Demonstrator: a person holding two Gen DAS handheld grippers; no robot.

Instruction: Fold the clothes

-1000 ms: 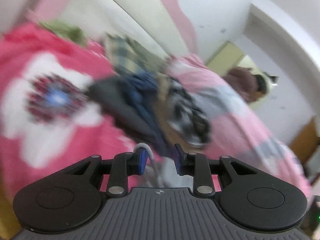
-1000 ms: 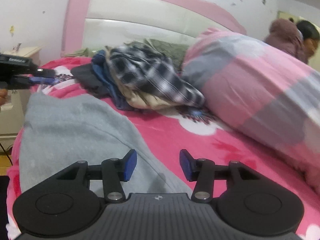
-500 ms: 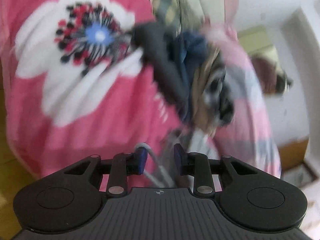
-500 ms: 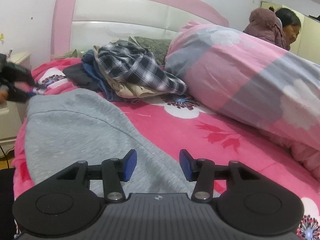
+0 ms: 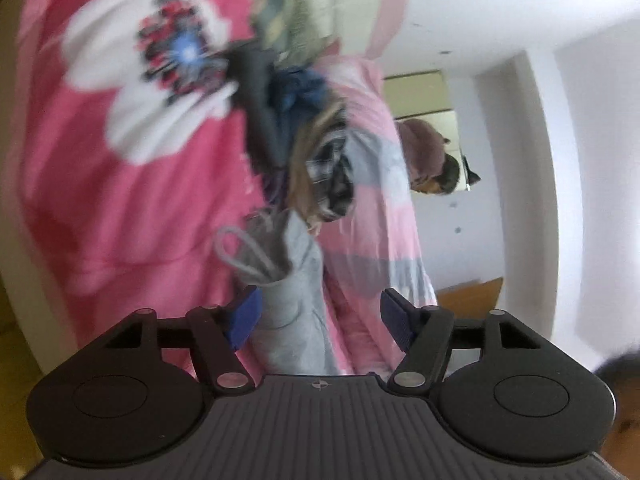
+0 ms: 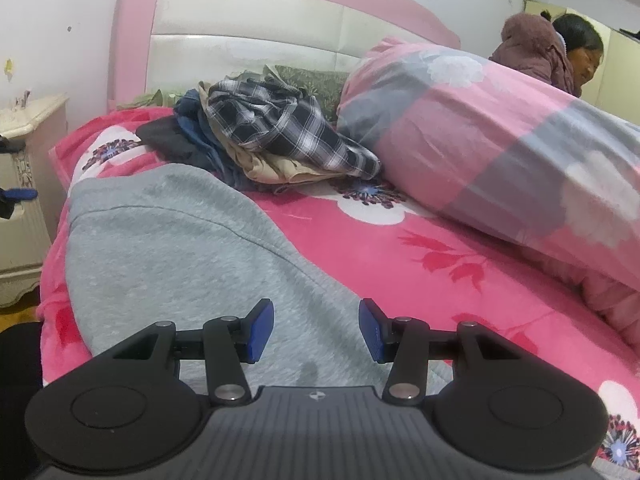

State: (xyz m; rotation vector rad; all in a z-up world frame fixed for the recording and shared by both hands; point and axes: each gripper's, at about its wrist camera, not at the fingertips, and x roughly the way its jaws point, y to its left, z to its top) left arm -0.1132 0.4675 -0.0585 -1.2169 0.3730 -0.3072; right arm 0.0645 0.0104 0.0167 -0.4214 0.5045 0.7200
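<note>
Left claw (image 5: pixel 320 316): its jaws have just been opening and now stand apart; a fold of the grey garment (image 5: pixel 294 276) lies between the blue pads (image 5: pixel 242 318), close to the left pad, and nothing presses on it. The view is blurred and rolled to one side.
Drawstring (image 5: pixel 244 254): a grey cord loop at the garment's bunched end, just beyond the left claw.
Right claw (image 6: pixel 316 330): released, jaws parted and empty, hovering over the near part of the grey garment (image 6: pixel 172 252).
Grey garment, place: spread flat on the near left side of the bed, running from its left edge toward the right claw.
Blanket (image 6: pixel 400 256): bright pink with white and red flowers, covering the bed under the garment.
Pile of clothes (image 6: pixel 276 132): far on the bed, before the headboard; a black and white checked shirt on top, beige, blue and black pieces beneath it.
Quilt (image 6: pixel 500 136): a thick pink and grey roll with white flowers, on the right side of the bed, just right of the pile.
Headboard (image 6: pixel 248 36): white padded panels in a pink frame, at the far end.
Nightstand (image 6: pixel 24 176): cream, left of the bed; the tip of the left claw shows before it in the right wrist view.
Person (image 6: pixel 548 52): in a brown hooded coat, far right, behind the quilt.
</note>
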